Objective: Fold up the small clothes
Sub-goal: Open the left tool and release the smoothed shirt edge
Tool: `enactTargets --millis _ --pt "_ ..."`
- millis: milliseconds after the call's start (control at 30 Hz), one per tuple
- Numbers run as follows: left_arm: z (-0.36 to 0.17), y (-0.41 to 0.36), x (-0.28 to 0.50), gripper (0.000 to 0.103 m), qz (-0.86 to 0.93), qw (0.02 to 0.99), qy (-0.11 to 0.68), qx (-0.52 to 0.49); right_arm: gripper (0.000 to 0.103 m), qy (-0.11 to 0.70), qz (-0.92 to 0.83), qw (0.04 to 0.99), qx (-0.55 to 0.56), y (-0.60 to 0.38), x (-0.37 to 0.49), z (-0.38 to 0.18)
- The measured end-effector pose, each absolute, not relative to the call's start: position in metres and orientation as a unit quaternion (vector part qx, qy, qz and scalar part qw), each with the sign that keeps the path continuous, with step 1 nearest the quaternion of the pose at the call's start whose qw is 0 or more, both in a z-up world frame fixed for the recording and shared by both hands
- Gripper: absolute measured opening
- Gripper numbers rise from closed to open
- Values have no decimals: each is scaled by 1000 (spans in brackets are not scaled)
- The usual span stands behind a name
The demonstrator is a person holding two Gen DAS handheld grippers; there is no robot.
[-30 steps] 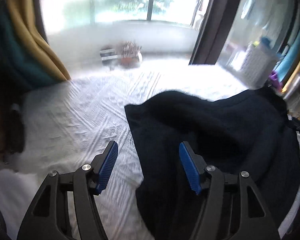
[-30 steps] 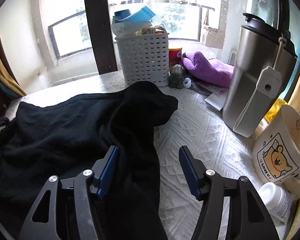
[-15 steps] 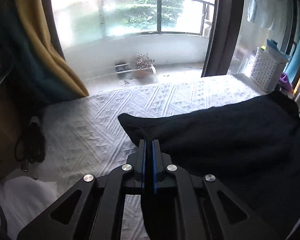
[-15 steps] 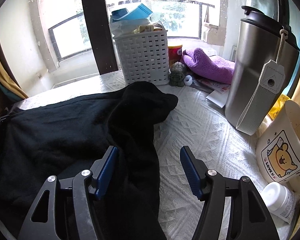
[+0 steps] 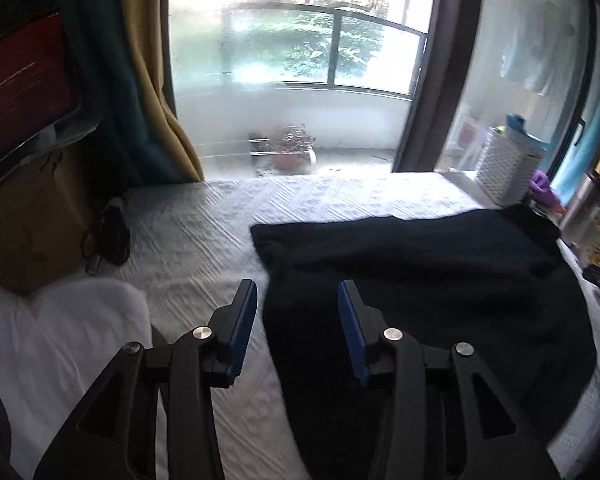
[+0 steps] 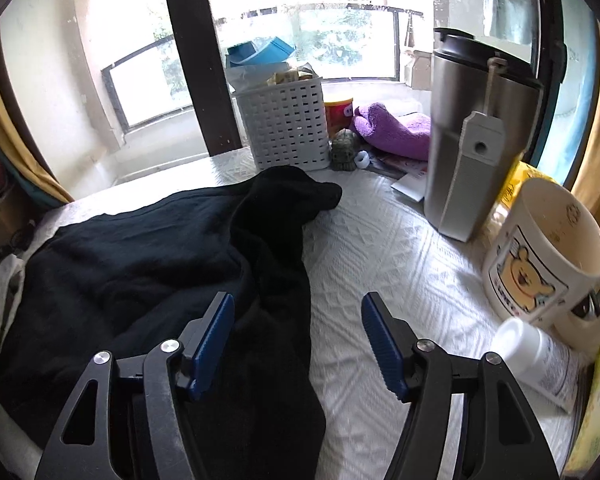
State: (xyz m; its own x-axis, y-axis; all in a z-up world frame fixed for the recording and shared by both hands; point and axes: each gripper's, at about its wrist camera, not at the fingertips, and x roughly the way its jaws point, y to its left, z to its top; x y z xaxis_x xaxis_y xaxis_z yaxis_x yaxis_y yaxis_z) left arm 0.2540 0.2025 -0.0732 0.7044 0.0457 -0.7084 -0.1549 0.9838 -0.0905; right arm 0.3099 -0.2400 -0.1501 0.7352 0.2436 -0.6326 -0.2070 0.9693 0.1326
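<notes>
A black garment (image 5: pixel 420 280) lies spread on the white textured cover (image 5: pixel 204 240). In the left wrist view my left gripper (image 5: pixel 297 292) hovers over the garment's left edge. Its jaws are opening, and the blue pads touch nothing; the cloth edge lies below the gap. In the right wrist view the garment (image 6: pixel 140 248) has a rumpled fold running toward the basket. My right gripper (image 6: pixel 298 304) stands over the garment's right edge on the cover (image 6: pixel 380 248). Its jaws are opening wider and grip nothing.
At the right stand a white basket (image 6: pixel 286 128), a steel tumbler (image 6: pixel 476 140), a bear mug (image 6: pixel 540 256), a lying white bottle (image 6: pixel 536 356) and a purple towel (image 6: pixel 396 128). A white cloth (image 5: pixel 52 340), a black cable (image 5: pixel 112 232) and a brown box (image 5: pixel 24 220) are at the left.
The left gripper shut at the garment's left edge half a second ago, then opened and drew back and up. The right gripper's jaws widened a little.
</notes>
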Motion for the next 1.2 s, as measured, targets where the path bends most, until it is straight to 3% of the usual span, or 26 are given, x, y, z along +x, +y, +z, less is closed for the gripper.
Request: enactTargets --millis 67,133,500,1200 --pt "-75 190 238 49 40 920 381 -78 82 344 132 929 34 -244 304 -152" --pt "-80 176 225 55 23 919 384 -85 82 349 142 925 44 -248 300 -156" --pt "-98 141 190 55 13 903 415 -107 83 388 219 889 109 -255 308 -191" --pt "-119 164 193 55 35 895 432 -103 86 400 275 871 74 -205 337 -188"
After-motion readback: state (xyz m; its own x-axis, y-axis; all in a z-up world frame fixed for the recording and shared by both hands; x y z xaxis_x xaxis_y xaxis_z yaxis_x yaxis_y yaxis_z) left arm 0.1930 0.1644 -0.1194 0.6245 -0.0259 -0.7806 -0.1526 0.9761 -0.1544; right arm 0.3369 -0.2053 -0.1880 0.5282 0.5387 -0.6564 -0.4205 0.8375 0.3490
